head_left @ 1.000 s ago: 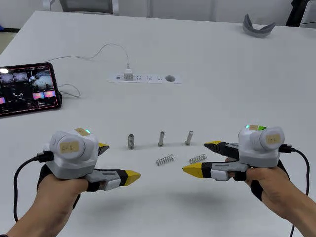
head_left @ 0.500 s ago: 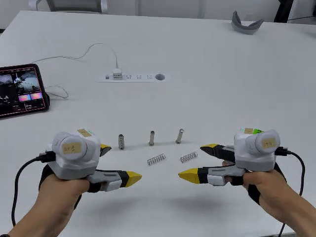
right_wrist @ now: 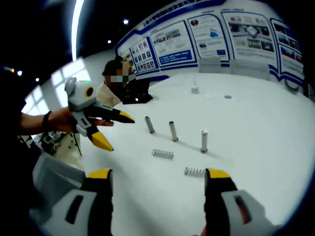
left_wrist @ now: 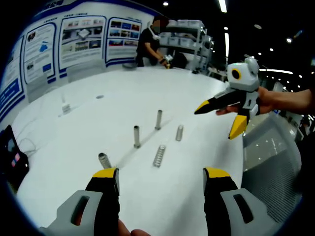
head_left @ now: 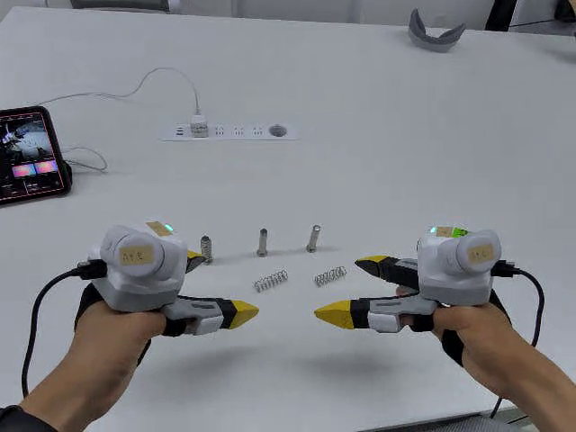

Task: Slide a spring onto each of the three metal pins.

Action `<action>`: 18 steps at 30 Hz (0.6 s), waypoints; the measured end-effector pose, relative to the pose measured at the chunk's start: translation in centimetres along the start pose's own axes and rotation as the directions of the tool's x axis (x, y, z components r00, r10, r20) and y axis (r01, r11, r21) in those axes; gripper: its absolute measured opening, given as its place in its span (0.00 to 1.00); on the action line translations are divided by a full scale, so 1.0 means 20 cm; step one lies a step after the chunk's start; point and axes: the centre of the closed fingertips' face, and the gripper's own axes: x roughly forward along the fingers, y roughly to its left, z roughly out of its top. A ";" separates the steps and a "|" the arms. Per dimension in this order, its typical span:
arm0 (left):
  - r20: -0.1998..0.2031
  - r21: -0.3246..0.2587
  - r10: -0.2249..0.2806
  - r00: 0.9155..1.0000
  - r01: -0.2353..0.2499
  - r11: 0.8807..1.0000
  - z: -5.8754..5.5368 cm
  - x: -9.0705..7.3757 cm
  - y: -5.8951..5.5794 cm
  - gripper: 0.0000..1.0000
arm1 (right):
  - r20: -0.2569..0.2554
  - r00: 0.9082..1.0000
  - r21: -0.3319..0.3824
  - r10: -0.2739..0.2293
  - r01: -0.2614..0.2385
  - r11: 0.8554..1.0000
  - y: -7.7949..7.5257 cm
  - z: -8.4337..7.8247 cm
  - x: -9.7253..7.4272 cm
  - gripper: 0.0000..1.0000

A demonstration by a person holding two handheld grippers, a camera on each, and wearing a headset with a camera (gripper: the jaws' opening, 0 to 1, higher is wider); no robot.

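Two loose springs (head_left: 271, 281) (head_left: 330, 275) lie between the released, empty left tongs (head_left: 220, 288) and right tongs (head_left: 340, 288), before two bare pins (head_left: 263, 241) (head_left: 313, 238); a glancing pinch could roll one away.

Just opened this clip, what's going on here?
A person holds the left gripper and the right gripper, both open and empty, just above a white table. Three metal pins stand in a row: the left pin appears to carry a spring already, while the middle pin and the right pin are bare. A loose spring and a second spring lie in front of them.
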 end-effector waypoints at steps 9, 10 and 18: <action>-0.016 0.018 -0.018 1.000 0.018 1.000 0.01 0.07 -0.01 0.69 | -0.012 1.000 0.000 -0.001 0.001 1.000 0.01 -0.02 -0.02 0.78; -0.019 0.019 -0.021 1.000 0.021 1.000 0.01 0.08 -0.02 0.69 | -0.011 1.000 0.002 -0.002 0.002 1.000 0.01 -0.02 -0.02 0.78; -0.029 0.032 -0.037 0.999 0.038 0.999 0.01 0.13 -0.04 0.69 | -0.012 1.000 0.002 -0.002 0.003 1.000 0.01 -0.02 -0.04 0.78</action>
